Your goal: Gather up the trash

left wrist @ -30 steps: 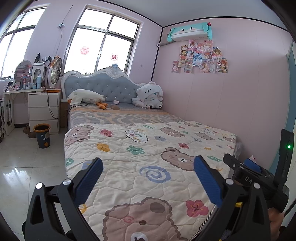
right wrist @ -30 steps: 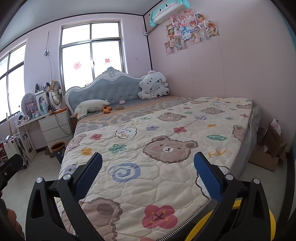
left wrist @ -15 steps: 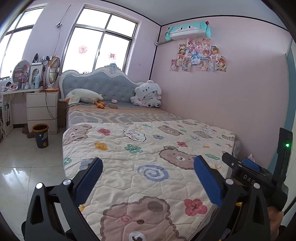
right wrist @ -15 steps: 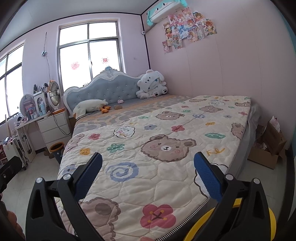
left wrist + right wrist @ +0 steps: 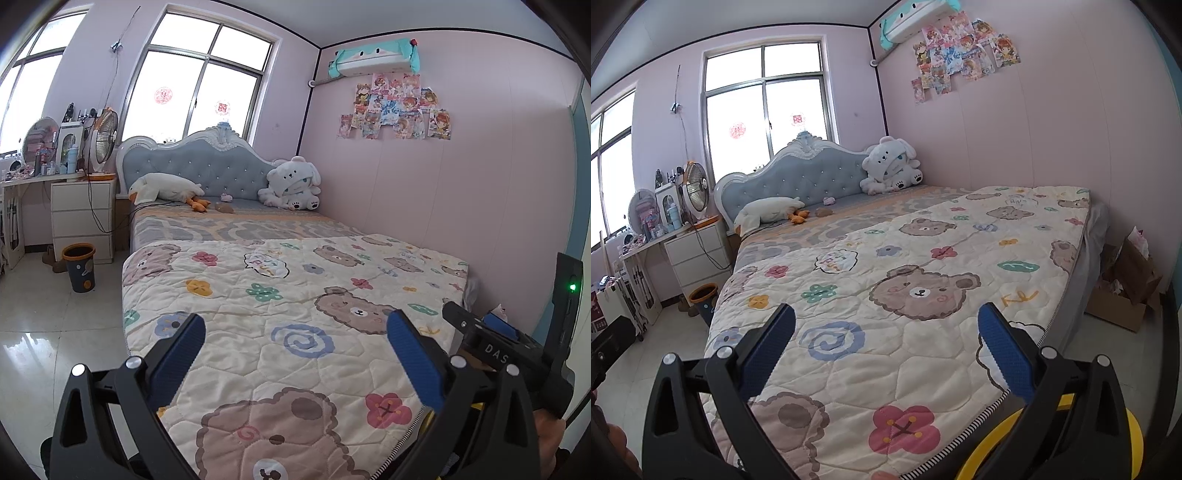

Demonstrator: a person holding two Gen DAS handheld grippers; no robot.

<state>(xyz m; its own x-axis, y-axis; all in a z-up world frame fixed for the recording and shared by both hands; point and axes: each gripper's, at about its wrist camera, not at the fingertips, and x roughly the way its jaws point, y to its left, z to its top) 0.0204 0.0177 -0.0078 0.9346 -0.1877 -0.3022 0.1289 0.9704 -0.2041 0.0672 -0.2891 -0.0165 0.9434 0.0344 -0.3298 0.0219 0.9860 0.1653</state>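
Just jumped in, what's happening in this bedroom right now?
A person holds both grippers over the foot of the bed, aimed toward the headboard. The left gripper and right gripper both have jaws open and hold nothing. No trash is picked up yet. A waste bin stands on the floor beside the bed, by the white drawers.

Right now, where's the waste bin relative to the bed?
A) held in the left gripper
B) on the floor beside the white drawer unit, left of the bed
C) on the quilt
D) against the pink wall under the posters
B: the waste bin stands on the tile floor in front of the white drawer unit, left of the bed; the left gripper is open and empty.
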